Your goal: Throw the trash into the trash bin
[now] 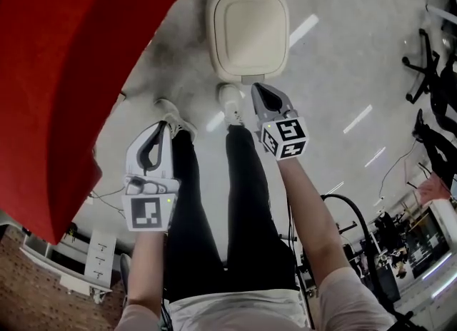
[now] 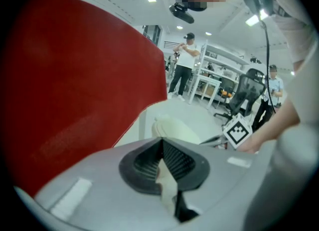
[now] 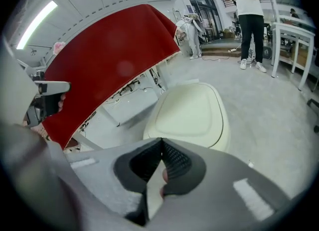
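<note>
The person is standing on the floor (image 1: 335, 51) with the trash bin (image 1: 248, 26) sitting just beyond their shoes (image 1: 230, 103), close beside the edge of the red-draped desk (image 1: 57, 73), and its cream lid is lying fully shut. The left claw (image 2: 162, 138) is holding its jaws pressed tip to tip with nothing caught between them. The right claw (image 3: 162, 138) is looking the same, closed and empty, and is pointing down toward the lid. No trash is showing in any view, so I am not judging how it will handle. The bin is looking like smooth moulded plastic, probably light and stiff, and a little slippery for a claw. The front lip of the lid, nearest the shoes, is seeming the sensible place to take hold, unless the bin is opening by a foot pedal, which I am unable to make out.
</note>
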